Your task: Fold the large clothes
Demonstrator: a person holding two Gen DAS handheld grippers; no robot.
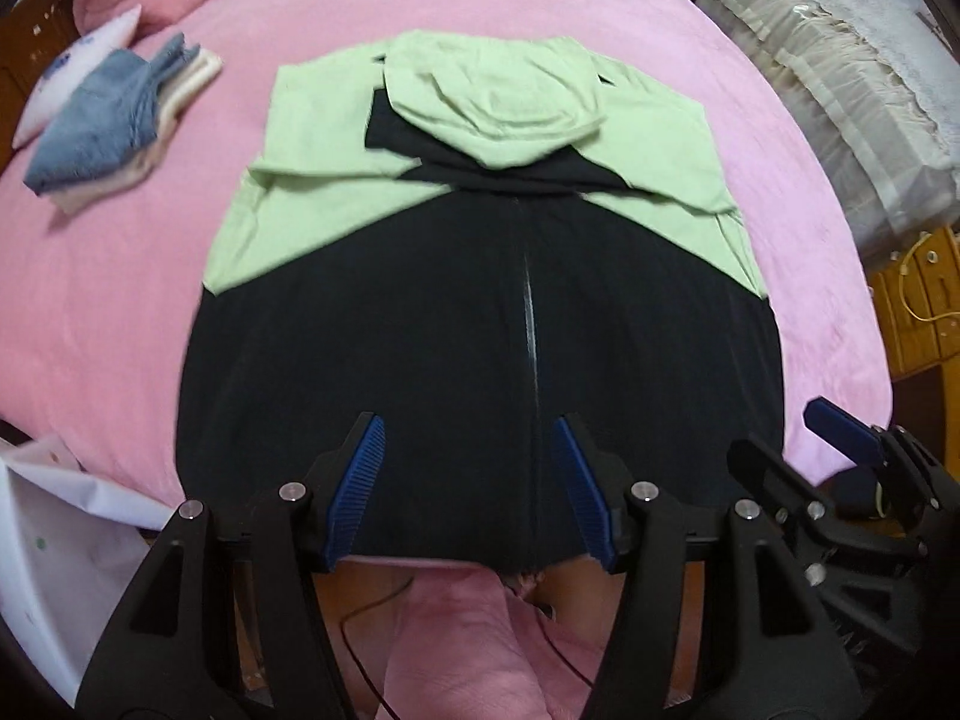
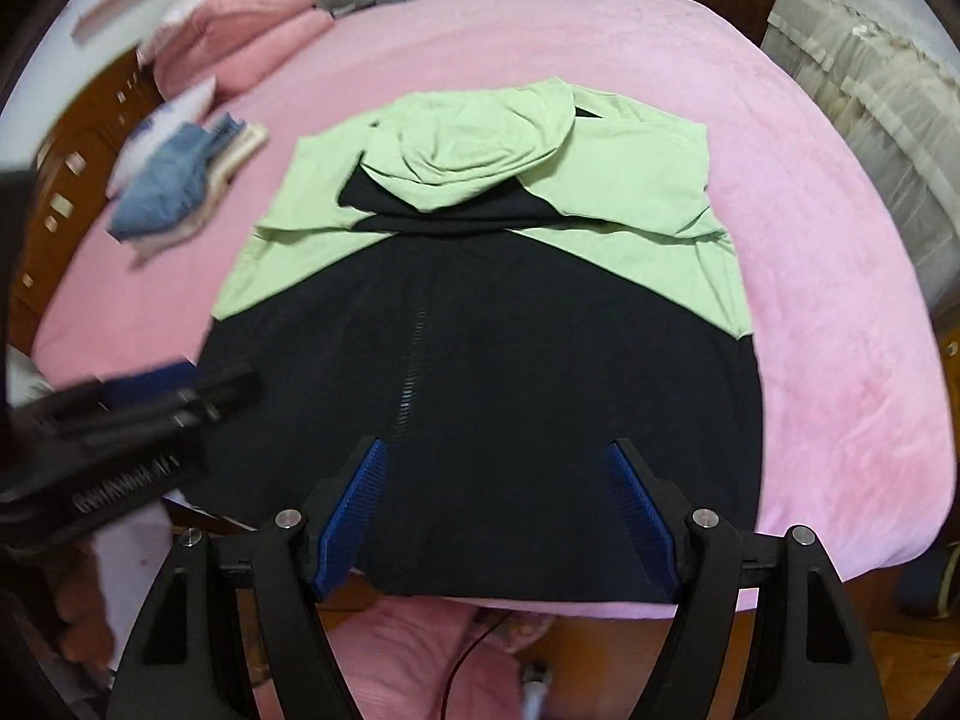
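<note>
A black and light-green hooded jacket (image 1: 456, 312) lies flat on the pink bed, zipper up, sleeves folded in, hood laid over the chest; it also shows in the right wrist view (image 2: 480, 330). My left gripper (image 1: 468, 462) is open and empty, hovering over the jacket's black hem. My right gripper (image 2: 498, 480) is open and empty over the hem too. The right gripper shows at the lower right of the left wrist view (image 1: 852, 456). The left gripper shows blurred at the left of the right wrist view (image 2: 138, 408).
The pink bed (image 1: 108, 300) fills both views. A folded stack with a blue denim piece (image 1: 108, 120) lies at its far left, pink pillows (image 2: 240, 30) behind it. White bedding (image 1: 840, 78) is piled at the right. Wooden furniture (image 1: 912, 300) stands beside the bed.
</note>
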